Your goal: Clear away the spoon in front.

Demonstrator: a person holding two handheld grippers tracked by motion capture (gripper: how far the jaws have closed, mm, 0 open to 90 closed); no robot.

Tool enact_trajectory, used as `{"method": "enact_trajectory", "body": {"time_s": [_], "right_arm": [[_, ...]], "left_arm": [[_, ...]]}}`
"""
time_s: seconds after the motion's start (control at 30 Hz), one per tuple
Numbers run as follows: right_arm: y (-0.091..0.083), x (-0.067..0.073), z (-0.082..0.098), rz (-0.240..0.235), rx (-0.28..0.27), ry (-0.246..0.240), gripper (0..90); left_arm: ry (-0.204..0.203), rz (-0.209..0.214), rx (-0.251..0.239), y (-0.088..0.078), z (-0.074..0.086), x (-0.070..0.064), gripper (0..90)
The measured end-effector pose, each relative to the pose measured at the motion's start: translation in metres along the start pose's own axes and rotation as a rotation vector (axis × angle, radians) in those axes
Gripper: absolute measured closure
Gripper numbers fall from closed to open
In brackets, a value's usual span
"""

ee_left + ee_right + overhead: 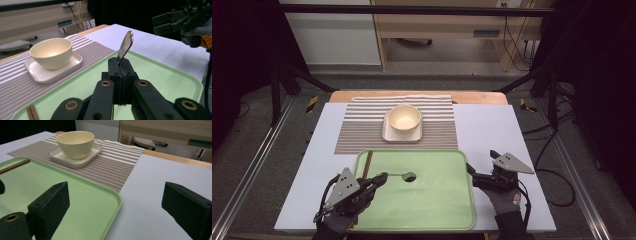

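My left gripper (382, 178) hangs over the near left part of a light green tray (437, 205), shut on the handle of a metal spoon (406, 176). In the left gripper view the spoon (126, 45) sticks up and forward from the closed jaws of that gripper (120, 66). My right gripper (482, 161) stands open at the tray's right edge with nothing between its fingers; one jaw is over the tray (75, 202), the other over the white table. A cream bowl (404, 118) sits on a square white plate (388, 135) beyond the tray.
The plate and bowl rest on a striped placemat (362, 130) at the back of the white table (492, 130). Brown chopsticks (368, 162) lie at the tray's far left corner. Dark frame legs and cables surround the table.
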State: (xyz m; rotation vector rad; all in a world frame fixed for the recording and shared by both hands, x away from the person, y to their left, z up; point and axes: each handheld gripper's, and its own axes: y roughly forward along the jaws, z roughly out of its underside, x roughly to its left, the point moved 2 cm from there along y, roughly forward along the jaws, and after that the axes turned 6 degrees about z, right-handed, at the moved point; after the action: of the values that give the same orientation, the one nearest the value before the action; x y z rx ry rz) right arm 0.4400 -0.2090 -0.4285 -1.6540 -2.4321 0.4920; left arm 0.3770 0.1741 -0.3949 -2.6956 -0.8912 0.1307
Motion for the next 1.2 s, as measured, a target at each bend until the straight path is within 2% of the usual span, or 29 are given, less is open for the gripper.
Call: {"method": "enact_trajectory", "body": {"time_s": [0.13,0.27,0.67,0.87,1.2], "right_arm": [[0.000,0.001,0.000,-0.001,-0.002,-0.002,8.1],[0.000,0.001,0.000,-0.002,-0.001,0.000,8.1],[0.001,0.002,0.000,-0.004,0.002,-0.005,8.1],[0.001,0.003,0.000,-0.006,0.002,-0.007,8.1],[0.002,0.003,0.000,-0.007,0.004,-0.008,8.0]], "left_arm": [[-0.003,0.010,0.015,0.002,0.005,-0.003,88.9],[-0.023,0.022,0.024,0.003,0.010,-0.004,88.9],[-0.022,0.060,0.069,0.015,0.019,-0.011,88.9],[-0.034,0.081,0.087,0.020,0.023,-0.011,88.8],[-0.024,0.061,0.080,0.022,0.024,-0.010,87.5]]}}
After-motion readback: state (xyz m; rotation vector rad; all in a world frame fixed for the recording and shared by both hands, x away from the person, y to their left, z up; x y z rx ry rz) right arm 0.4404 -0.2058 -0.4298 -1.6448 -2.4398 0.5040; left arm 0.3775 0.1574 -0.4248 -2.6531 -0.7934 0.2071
